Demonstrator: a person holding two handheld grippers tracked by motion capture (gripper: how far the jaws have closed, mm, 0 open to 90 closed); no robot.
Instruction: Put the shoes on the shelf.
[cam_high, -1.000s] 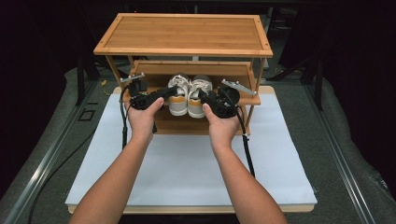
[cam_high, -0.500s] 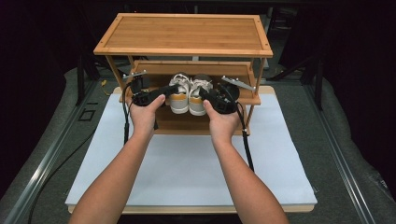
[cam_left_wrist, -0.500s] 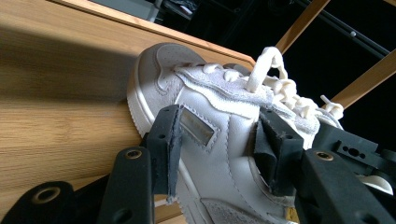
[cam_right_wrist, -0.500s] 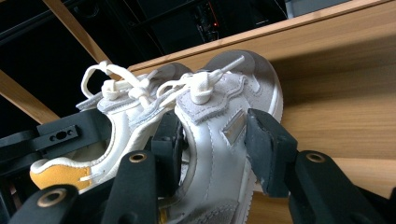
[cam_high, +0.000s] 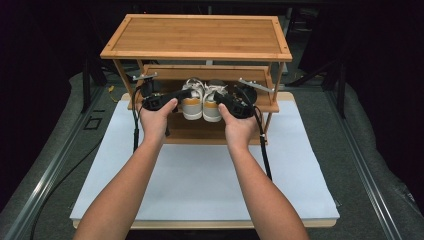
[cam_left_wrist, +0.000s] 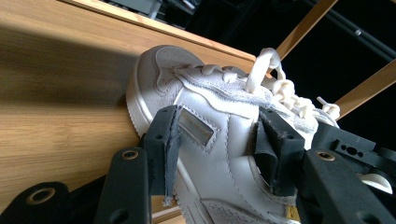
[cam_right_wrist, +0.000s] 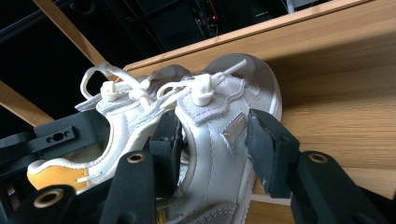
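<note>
A pair of white sneakers with orange heels sits side by side on the middle shelf (cam_high: 160, 74) of a bamboo rack. My left gripper (cam_high: 186, 95) is shut on the left sneaker (cam_high: 192, 104), its pads (cam_left_wrist: 166, 140) clamping the shoe's side (cam_left_wrist: 205, 107). On the right sneaker (cam_high: 213, 106) my right gripper (cam_high: 221, 98) is shut. One of its jaws is inside the shoe's opening and the other is on the outer side (cam_right_wrist: 219, 112). The left sneaker (cam_right_wrist: 112, 126) lies close beside it there.
The rack's top shelf (cam_high: 200, 35) overhangs the shoes and both grippers. Slanted side posts (cam_high: 272, 95) frame the shelf ends. A lower shelf (cam_high: 195, 132) lies under the hands. The rack stands on a white mat (cam_high: 200, 185) on a board, with dark surroundings.
Both hands have pushed the shoes a little farther in over the shelf. Both grips are unchanged.
</note>
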